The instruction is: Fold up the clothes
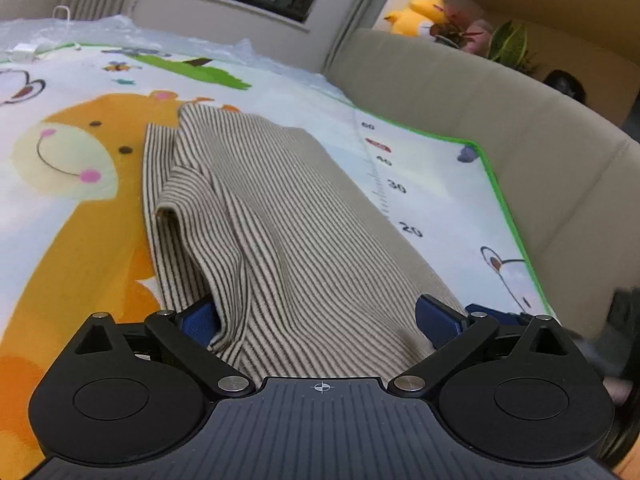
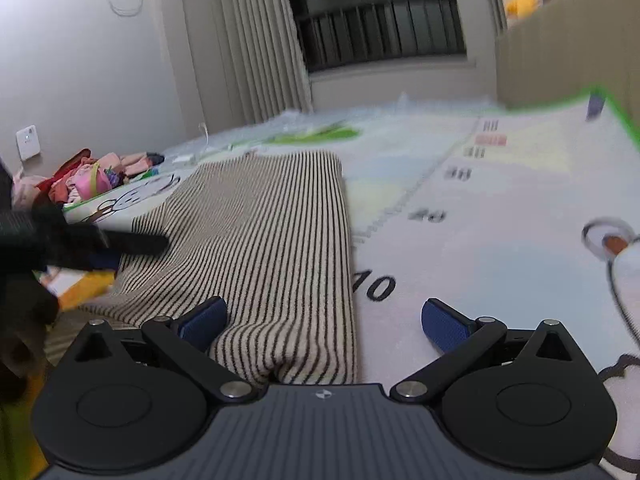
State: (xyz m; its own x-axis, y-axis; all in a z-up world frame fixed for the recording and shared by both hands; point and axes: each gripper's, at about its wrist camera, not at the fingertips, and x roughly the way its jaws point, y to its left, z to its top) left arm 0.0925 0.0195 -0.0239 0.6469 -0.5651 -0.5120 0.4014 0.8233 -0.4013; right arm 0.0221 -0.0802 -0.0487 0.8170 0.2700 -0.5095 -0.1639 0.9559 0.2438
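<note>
A beige garment with thin dark stripes (image 1: 272,216) lies lengthwise on a cartoon play mat (image 1: 72,208), folded into a long band with a loose flap at its left. My left gripper (image 1: 318,320) is open, its blue pads on either side of the garment's near end. In the right wrist view the same garment (image 2: 272,232) runs away from me. My right gripper (image 2: 324,320) is open over its near right edge, the left pad (image 2: 204,322) on the cloth, the right pad (image 2: 444,326) over bare mat. The left gripper shows as a dark blur (image 2: 80,244) at the left.
A beige sofa (image 1: 500,120) borders the mat's green right edge, with a yellow plush duck (image 1: 420,12) and plants behind it. A pile of colourful clothes (image 2: 88,180) lies at the mat's far left. Crinkled clear plastic (image 1: 120,32) lies by the curtained window.
</note>
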